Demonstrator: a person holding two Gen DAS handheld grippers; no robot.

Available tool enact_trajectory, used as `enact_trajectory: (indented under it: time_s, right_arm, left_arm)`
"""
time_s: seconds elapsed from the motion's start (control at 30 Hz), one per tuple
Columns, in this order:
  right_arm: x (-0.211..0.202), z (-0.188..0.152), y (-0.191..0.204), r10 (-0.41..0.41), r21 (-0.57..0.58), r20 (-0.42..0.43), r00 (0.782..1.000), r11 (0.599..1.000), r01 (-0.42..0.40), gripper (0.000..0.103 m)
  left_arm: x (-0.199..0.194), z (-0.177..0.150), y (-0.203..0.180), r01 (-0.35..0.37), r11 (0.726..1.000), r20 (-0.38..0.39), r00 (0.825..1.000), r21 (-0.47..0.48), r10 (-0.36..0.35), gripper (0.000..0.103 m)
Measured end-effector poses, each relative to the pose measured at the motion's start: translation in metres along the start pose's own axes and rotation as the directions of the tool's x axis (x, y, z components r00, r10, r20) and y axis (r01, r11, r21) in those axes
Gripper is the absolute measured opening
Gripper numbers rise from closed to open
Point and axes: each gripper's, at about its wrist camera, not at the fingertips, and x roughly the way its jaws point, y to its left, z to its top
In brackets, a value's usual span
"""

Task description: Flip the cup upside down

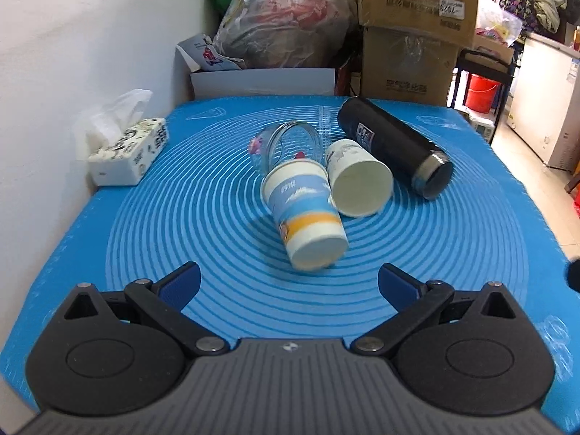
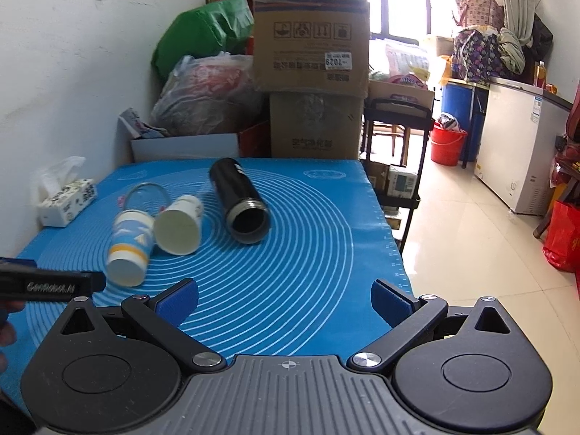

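Several cups lie on their sides on the blue mat (image 1: 145, 239). A blue-and-orange paper cup (image 1: 304, 214) points its base toward me, just ahead of my open, empty left gripper (image 1: 289, 284). A white paper cup (image 1: 357, 177) lies beside it, mouth toward me. A clear glass cup (image 1: 286, 141) lies behind them. A black flask (image 1: 395, 145) lies to the right. In the right wrist view I see the printed paper cup (image 2: 130, 246), the white cup (image 2: 179, 223), the glass (image 2: 145, 195) and the flask (image 2: 239, 199). My right gripper (image 2: 284, 301) is open and empty near the mat's front right.
A tissue box (image 1: 130, 150) sits at the mat's left edge by the wall. Cardboard boxes (image 1: 413, 32) and bags (image 1: 286, 21) are stacked behind the table. The mat's right edge (image 2: 384, 224) drops to a tiled floor. The left gripper's body (image 2: 47, 284) shows at the left.
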Motion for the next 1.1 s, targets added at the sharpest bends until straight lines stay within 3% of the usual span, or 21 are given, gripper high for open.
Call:
enact_trajectory:
  time_s: [0.4, 0.5, 0.6, 0.83, 1.1]
  right_arm:
    - [0.040, -0.002, -0.021, -0.025, 0.036, -0.052, 0.998, 0.999, 0.027, 0.102]
    - [0.045, -0.003, -0.022, -0.023, 0.039, -0.066, 0.998, 0.999, 0.025, 0.102]
    - [0.048, -0.003, -0.022, -0.020, 0.039, -0.072, 0.997, 0.999, 0.023, 0.102]
    - [0.047, -0.002, -0.020, -0.016, 0.036, -0.070, 0.997, 0.999, 0.018, 0.102]
    - [0.033, -0.002, -0.012, 0.002, 0.033, -0.055, 0.998, 0.999, 0.000, 0.102]
  left_arm:
    - [0.081, 0.034, -0.013, -0.041, 0.999, -0.047, 0.998, 0.013, 0.042, 0.102]
    - [0.092, 0.037, -0.018, -0.037, 0.999, -0.074, 0.996, 0.039, 0.040, 0.079]
    - [0.099, 0.036, -0.018, -0.005, 1.000, -0.118, 0.993, 0.029, 0.009, 0.069]
    - [0.088, 0.034, -0.020, -0.003, 0.998, -0.090, 0.996, 0.065, 0.008, 0.065]
    - [0.041, 0.028, -0.014, 0.032, 0.998, -0.042, 0.999, 0.057, -0.030, 0.065]
